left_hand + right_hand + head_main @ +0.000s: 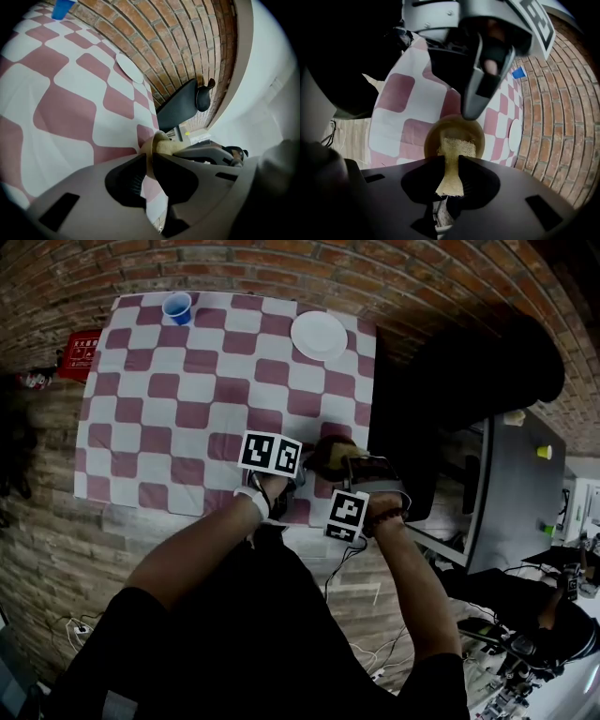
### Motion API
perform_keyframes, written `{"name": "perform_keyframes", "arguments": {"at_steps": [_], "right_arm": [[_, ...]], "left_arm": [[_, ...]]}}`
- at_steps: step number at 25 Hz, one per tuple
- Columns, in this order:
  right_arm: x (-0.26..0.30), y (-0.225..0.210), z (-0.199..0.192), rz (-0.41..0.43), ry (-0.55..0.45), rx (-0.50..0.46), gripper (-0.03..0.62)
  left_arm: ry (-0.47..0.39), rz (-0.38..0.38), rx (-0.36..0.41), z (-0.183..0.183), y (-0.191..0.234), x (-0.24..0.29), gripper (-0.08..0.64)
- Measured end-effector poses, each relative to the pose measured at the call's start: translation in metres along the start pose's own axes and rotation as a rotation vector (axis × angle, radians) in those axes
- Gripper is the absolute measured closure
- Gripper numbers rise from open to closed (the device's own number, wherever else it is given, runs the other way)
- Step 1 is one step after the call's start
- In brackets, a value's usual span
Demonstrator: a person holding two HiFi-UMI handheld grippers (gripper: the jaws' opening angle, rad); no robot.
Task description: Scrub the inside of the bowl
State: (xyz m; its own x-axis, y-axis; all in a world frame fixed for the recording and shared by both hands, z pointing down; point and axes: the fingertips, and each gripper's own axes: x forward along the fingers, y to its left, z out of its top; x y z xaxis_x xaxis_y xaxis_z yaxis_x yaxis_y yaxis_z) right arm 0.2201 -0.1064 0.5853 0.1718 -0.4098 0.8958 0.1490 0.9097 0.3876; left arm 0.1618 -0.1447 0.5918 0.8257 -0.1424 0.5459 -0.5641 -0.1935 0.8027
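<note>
- The bench [141, 427], under its checked cloth, stretches far ahead of both sets of fingers. All the action is packed at its near edge, close to the person.
- The left gripper [150, 161] has its fingers nearly together, pinching the rim of the bowl. One finger is inside the wall and one outside, which looks like an anchor so the bowl can't skate during scrubbing.
- The right gripper [451, 159] comes in from the opposite side. Its fingers are clamped on the scrub pad, with the free end poking out past the tips.
- The bowl [330, 454] sits on the bench directly beyond the right fingers, mouth up and open to the pad.
- The plate [319, 335] lies well beyond the fingers at the far side, out of the way.
- The scrub pad [457, 147] hangs down into the bowl. Its front edge appears to be against the inside, but I can't confirm contact.
- The blue cup [177, 307] stands at the far corner, well clear of both grippers.
</note>
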Motion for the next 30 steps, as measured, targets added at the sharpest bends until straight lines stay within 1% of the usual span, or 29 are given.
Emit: {"name": "perform_keyframes", "arguments": {"at_steps": [3,5,7,10,12,15,18,20,23,26,30], "right_arm": [[-0.005,0.008,0.009,0.001,-0.023,-0.031,0.489],[-0.005,0.009,0.016,0.005,-0.038,-0.026,0.489],[-0.001,0.005,0.018,0.007,-0.041,-0.012,0.489],[0.009,-0.003,0.015,-0.001,-0.024,-0.006,0.489],[0.013,-0.011,0.014,-0.016,-0.028,0.011,0.489],[0.013,-0.014,0.005,-0.008,-0.01,0.02,0.489],[0.011,-0.015,-0.004,-0.019,-0.002,0.021,0.489],[0.007,-0.01,-0.007,-0.013,-0.003,0.018,0.489],[0.002,0.002,-0.001,0.008,-0.024,0.015,0.488],[0.003,0.009,0.006,0.009,-0.031,-0.003,0.489],[0.01,0.002,0.011,-0.011,-0.038,0.019,0.489]], "left_arm": [[-0.017,-0.004,-0.001,0.011,0.001,0.002,0.505],[-0.028,-0.004,0.004,0.014,0.001,0.001,0.505],[-0.032,0.007,0.024,0.011,0.0,-0.002,0.505],[-0.023,0.025,0.048,-0.003,0.0,-0.007,0.493],[-0.003,0.001,0.035,-0.017,-0.005,-0.006,0.476],[0.045,-0.062,0.003,-0.04,-0.02,0.002,0.476],[0.077,-0.075,-0.008,-0.052,-0.027,0.011,0.477],[0.068,-0.07,-0.028,-0.05,-0.026,0.013,0.477],[0.034,-0.061,-0.05,-0.035,-0.02,0.013,0.491],[0.0,-0.041,-0.046,-0.015,-0.013,0.011,0.502],[-0.031,-0.03,-0.038,-0.001,-0.01,0.005,0.503]]}}
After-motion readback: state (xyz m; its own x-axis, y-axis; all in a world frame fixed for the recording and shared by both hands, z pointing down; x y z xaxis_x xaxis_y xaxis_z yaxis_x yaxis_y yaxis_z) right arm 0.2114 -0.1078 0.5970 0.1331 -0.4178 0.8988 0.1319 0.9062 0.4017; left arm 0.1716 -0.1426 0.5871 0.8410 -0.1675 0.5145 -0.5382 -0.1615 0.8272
